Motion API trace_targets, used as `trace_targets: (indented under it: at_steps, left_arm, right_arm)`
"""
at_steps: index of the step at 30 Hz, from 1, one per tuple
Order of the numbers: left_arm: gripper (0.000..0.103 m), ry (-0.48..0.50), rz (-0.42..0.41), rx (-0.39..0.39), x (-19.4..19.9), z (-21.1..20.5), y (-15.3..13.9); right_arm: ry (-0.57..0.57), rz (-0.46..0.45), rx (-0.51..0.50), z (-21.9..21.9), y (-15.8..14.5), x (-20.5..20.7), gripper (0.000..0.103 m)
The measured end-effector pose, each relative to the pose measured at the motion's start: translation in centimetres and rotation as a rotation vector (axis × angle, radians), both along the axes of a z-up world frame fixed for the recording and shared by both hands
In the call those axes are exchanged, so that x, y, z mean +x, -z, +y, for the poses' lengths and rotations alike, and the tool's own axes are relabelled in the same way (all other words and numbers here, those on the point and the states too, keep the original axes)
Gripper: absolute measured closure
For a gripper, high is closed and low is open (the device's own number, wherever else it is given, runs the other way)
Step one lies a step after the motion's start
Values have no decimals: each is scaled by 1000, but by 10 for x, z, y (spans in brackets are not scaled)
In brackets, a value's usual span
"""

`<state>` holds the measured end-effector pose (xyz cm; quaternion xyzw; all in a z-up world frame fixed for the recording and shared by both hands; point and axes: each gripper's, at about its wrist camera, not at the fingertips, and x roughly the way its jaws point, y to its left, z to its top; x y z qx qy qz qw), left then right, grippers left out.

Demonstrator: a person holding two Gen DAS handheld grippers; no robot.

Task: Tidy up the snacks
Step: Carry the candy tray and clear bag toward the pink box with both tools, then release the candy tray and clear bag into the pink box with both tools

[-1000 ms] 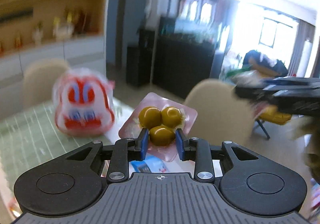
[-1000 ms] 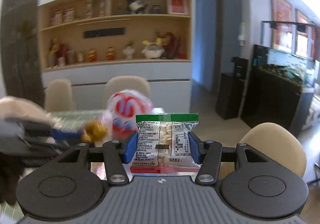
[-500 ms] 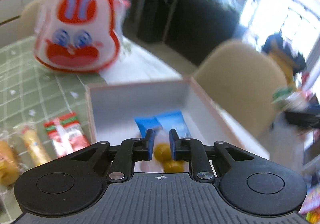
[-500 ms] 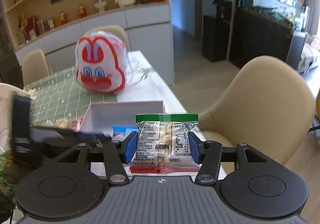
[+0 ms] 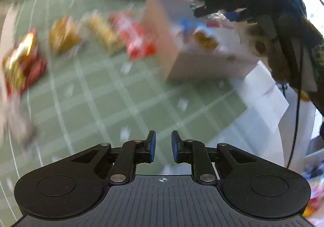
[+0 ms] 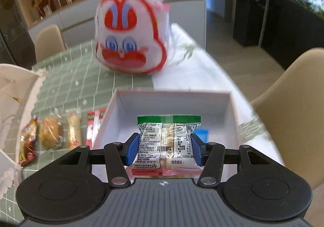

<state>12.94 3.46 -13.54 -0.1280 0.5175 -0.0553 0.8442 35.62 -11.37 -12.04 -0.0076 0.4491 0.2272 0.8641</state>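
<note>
- Box (image 6: 232, 109), white and open-topped, sits near the counter's (image 6: 204, 65) right edge, with only a narrow strip of white cloth between its right wall and the drop toward a tan chair (image 6: 293, 105).
- Green checked cloth (image 5: 121, 105) under the left tongs (image 5: 163, 149) lies bare, giving open room there.
- A row of wrapped snacks lies just left of the box: a red pack (image 6: 94, 125) next to its wall, then a yellow bar (image 6: 74, 129), a round bun (image 6: 49, 132) and a red-and-gold pack (image 6: 28, 140).
- A large red-and-white rabbit bag (image 6: 131, 34) stands beyond the box, near its far wall.
- The left view is badly smeared; the snacks there are only colour patches, and what lies in the box cannot be made out beyond blue, red and golden shapes.
- In the right view the packet hides most of the box floor; a blue wrapper (image 6: 201, 133) peeks out beside it.
- A white frilled thing (image 6: 12, 95) is cut off at the left border.
- The left tongs point steeply down at the cloth, their blue pads a narrow gap apart with nothing between them.
- The right tongs (image 6: 165, 150) tilt down over the box's near side, pads pressed on both sides of a green-topped clear snack packet (image 6: 168, 140), held upright above the box opening.
</note>
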Motion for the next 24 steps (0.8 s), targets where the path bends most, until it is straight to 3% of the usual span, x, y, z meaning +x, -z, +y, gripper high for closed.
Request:
trace_targets:
  at_steps: [4,6,9,11,13,17,24]
  left_arm:
    - [84,-102,11,-12,-28,26,3]
    - [84,-171,-11,3,-35,46,0]
    - [84,-287,-46,22,-41,75,-7]
    - [84,-362,-65,29,-46,93,-10]
    - [84,-421,-75,37,-45,111,-13]
    - [84,-487,-88,38,-47,138,-16]
    - [84,-570,-106,1,-53,168,-9]
  right_arm:
    - [-32,61,-23,12,27,1,39]
    - [-21,0,-55,16,22,-5,38]
    - [-42,-160,-74,32,-7,-25,26]
    - [-101,-213,-49,50,-24,-35,21]
    - [-201,-199,5,73,-33,-42,21]
    - [-366,-74,94,128,-25,-46,21]
    - [-422,-14,48,221,17,-45,21]
